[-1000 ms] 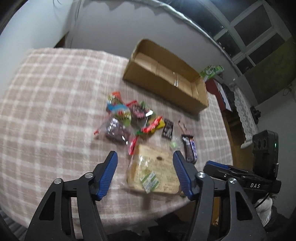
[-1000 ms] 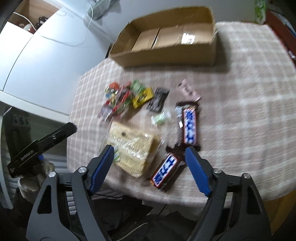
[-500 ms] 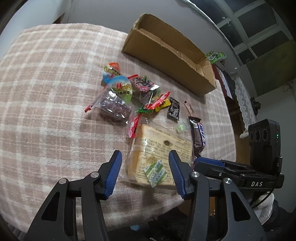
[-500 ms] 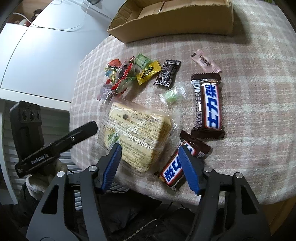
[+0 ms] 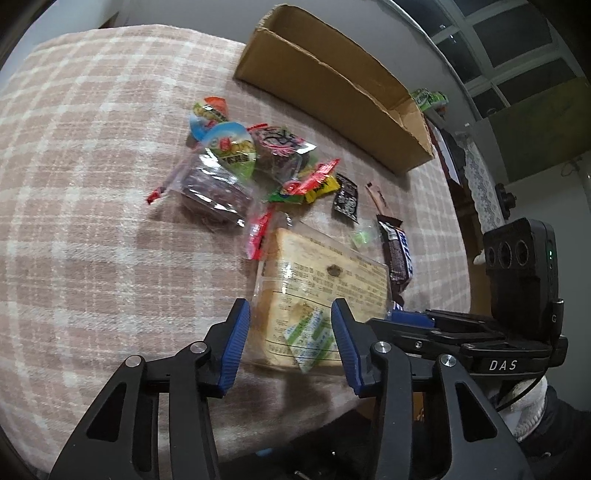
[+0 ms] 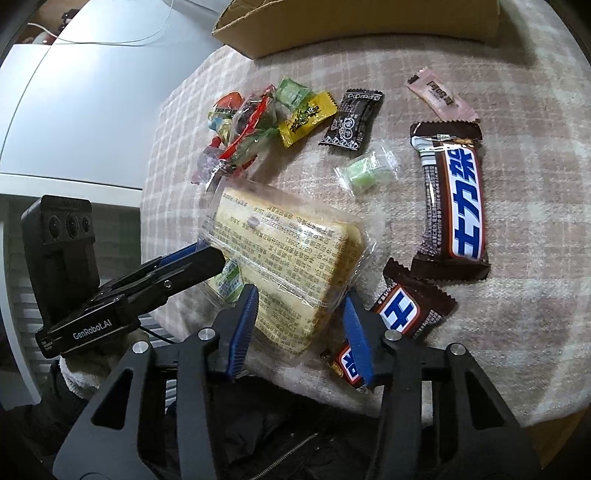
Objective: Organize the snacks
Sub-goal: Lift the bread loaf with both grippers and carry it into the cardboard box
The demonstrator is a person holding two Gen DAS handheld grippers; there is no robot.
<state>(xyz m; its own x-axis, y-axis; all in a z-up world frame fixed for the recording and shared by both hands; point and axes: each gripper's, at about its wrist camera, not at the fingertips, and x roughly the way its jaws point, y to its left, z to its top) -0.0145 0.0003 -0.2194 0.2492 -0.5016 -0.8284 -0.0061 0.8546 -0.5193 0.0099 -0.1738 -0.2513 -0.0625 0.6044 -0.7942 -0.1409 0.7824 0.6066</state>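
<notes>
A clear-wrapped bread package (image 5: 325, 273) (image 6: 288, 247) lies near the front edge of the checked tablecloth (image 5: 92, 184). My left gripper (image 5: 290, 314) straddles its near end, jaws closing, blue pads just beside the wrapper. My right gripper (image 6: 301, 295) straddles another corner of the same package, jaws also closing, pads at the wrapper's edges. Each gripper shows in the other's view: the right one (image 5: 406, 319), the left one (image 6: 199, 264). An open cardboard box (image 5: 332, 92) (image 6: 369, 29) stands at the far side.
Two brown chocolate bars (image 6: 454, 206) (image 6: 406, 314) lie right of the bread, the nearer one against my right pad. A heap of small candies (image 5: 243, 158), a black sweet (image 6: 351, 122), a green sweet (image 6: 369, 173) and a pink sachet (image 6: 439, 96) lie between bread and box.
Both grippers have come down and tilted toward the bread package, and both pairs of jaws have narrowed around it. The snacks have not moved.
</notes>
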